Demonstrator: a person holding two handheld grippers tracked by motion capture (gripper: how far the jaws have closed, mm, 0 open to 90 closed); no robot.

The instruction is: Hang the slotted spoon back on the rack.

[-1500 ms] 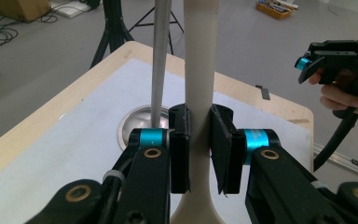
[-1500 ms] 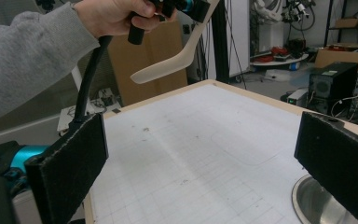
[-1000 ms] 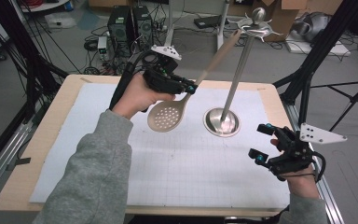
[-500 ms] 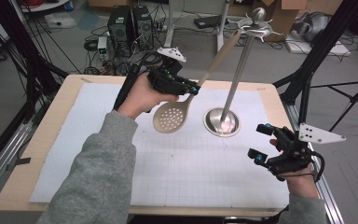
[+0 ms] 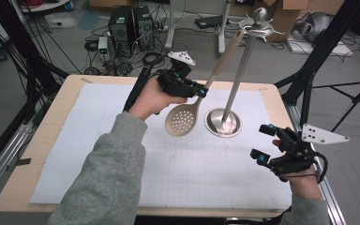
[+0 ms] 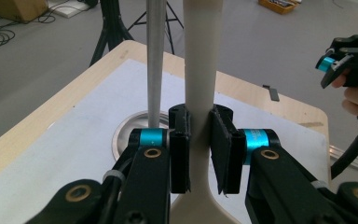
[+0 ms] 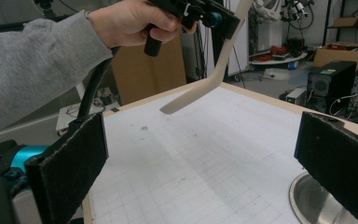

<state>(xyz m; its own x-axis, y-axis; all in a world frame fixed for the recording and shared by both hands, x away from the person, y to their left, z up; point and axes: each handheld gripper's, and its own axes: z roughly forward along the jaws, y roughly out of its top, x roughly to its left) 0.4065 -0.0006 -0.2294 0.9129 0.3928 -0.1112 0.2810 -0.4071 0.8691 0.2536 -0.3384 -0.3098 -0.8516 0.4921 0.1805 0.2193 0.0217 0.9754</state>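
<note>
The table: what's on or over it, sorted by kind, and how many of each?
Slotted spoon, beige, held up in the left hand-held gripper: 1
Metal stand with a round base and tall pole: 1
White gridded mat: 1
Hand-held grippers, counting the right hand-held gripper with its jaws apart: 2
Total: 5

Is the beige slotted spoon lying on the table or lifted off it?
Lifted: the left gripper clamps the beige slotted spoon by its handle, bowl hanging above the white mat.
</note>
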